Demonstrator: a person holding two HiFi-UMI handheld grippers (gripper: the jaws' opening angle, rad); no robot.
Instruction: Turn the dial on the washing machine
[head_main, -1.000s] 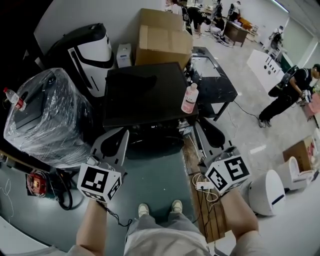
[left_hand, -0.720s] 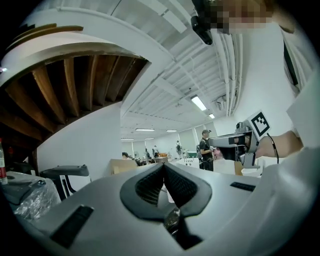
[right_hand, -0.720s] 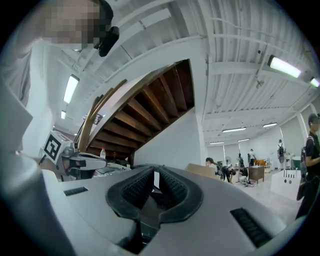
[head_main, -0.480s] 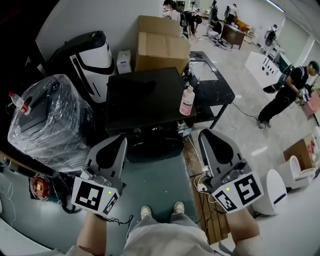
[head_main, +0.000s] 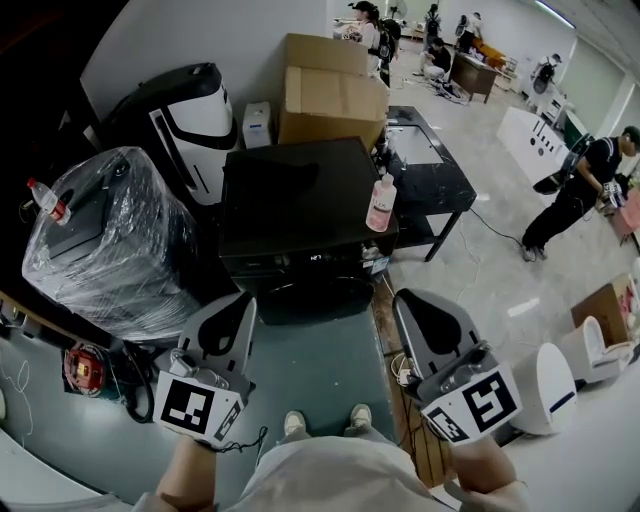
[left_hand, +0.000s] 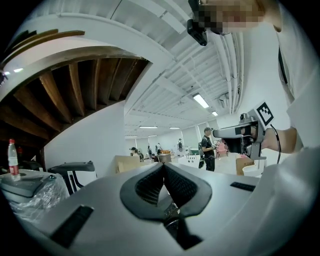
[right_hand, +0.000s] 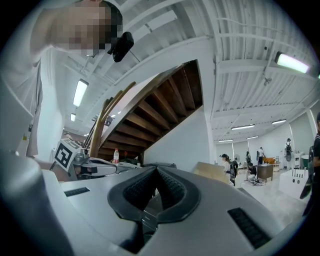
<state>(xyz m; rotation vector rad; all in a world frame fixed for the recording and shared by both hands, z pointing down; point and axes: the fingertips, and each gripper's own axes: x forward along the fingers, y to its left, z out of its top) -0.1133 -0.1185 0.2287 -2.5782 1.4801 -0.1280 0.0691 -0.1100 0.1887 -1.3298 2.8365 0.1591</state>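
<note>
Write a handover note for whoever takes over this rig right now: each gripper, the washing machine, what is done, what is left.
Left gripper: shut, empty.
Right gripper: fingers have just closed, nothing between them.
Washing machine: black, straight ahead, apart from both grippers. A pink bottle stands near its top's right edge. The dial cannot be made out from here.
Done: nothing that shows.
Left: reach the front panel, find the dial, turn it.
</note>
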